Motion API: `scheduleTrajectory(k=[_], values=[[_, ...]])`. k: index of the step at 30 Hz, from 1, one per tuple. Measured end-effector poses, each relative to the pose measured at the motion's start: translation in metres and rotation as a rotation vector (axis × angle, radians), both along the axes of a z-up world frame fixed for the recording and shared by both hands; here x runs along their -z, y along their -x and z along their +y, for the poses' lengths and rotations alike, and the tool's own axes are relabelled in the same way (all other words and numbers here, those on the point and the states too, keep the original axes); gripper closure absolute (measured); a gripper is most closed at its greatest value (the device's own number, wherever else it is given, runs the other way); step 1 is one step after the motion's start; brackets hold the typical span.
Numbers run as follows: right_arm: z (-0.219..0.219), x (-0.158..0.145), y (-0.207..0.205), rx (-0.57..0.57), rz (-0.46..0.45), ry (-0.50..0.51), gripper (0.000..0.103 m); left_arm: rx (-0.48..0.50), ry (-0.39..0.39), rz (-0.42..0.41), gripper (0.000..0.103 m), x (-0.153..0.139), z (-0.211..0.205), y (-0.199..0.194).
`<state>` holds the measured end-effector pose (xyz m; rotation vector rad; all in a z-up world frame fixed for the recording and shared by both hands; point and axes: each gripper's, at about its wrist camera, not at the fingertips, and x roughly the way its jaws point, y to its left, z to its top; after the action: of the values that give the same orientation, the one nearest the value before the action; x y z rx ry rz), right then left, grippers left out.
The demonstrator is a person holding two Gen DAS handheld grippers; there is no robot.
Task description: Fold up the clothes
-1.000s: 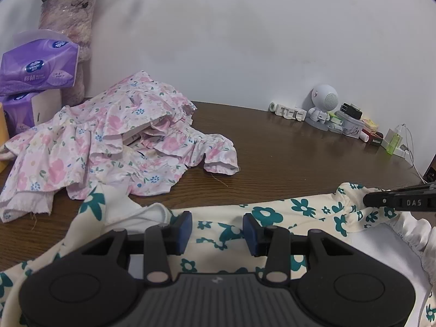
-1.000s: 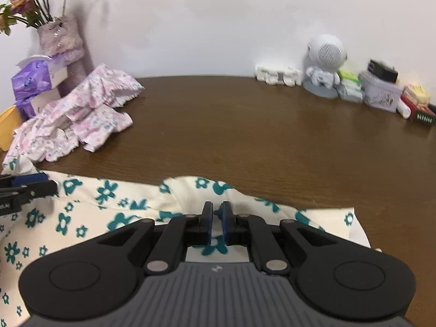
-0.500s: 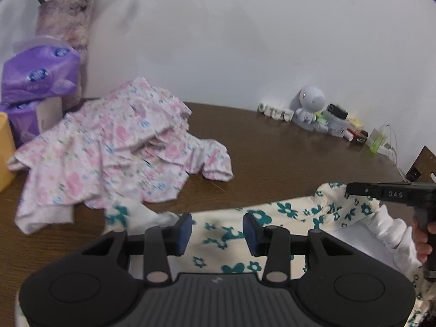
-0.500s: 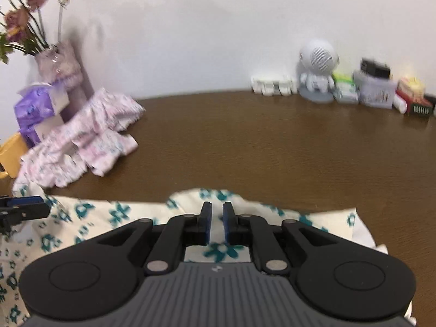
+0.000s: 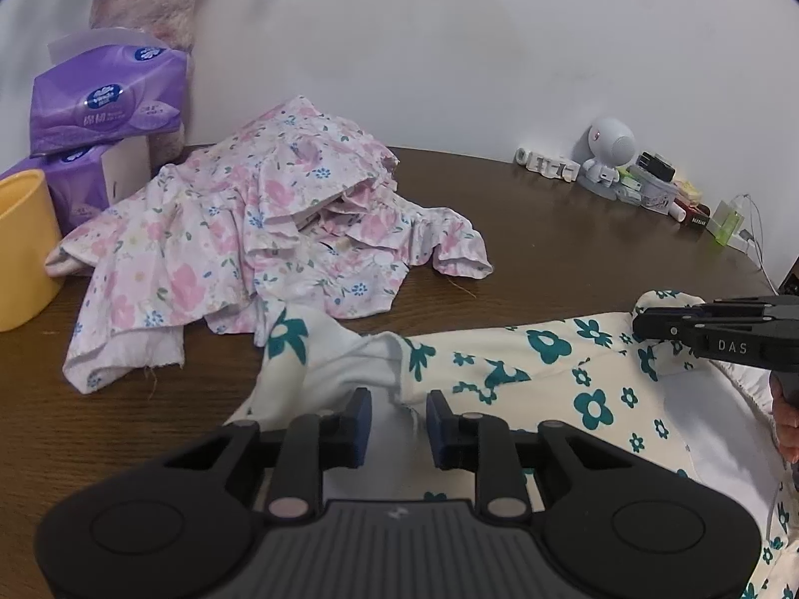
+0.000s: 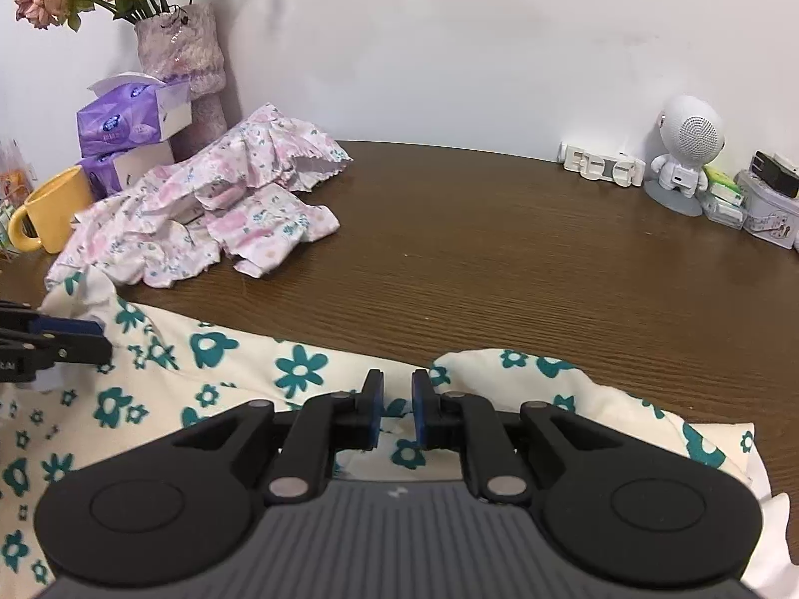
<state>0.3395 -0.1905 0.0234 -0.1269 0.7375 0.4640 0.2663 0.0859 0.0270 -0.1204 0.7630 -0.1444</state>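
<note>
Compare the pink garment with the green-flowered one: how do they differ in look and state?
The pink garment has small pastel blossoms; the green-flowered garment has bold teal flowers on cream. The pink garment lies crumpled in a heap near the tissue packs, untouched; the green-flowered garment is spread flatter at the near edge, with both grippers at it. Both are floral and rest on the brown table.

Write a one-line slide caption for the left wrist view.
Left gripper closing over a cream garment with teal flowers, pink floral clothes heaped behind.
</note>
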Motion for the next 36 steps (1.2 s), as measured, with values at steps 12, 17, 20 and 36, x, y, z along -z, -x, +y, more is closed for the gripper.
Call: scheduleTrajectory(k=[12, 17, 20, 36], values=[[0.000, 0.009, 0.001, 0.006, -0.017, -0.008, 0.092, 0.023, 0.043, 0.000, 0.099, 0.001, -0.004, -0.011], [0.001, 0.010, 0.001, 0.006, -0.026, -0.007, 0.092, 0.022, 0.017, 0.007, 0.101, 0.001, 0.000, -0.005], [0.002, 0.010, 0.003, 0.007, -0.038, 0.001, 0.092, 0.028, -0.011, 0.006, 0.101, 0.000, -0.002, -0.001], [0.006, 0.014, 0.010, 0.007, -0.088, 0.021, 0.091, -0.029, 0.041, 0.000, 0.083, -0.012, 0.012, 0.008]])
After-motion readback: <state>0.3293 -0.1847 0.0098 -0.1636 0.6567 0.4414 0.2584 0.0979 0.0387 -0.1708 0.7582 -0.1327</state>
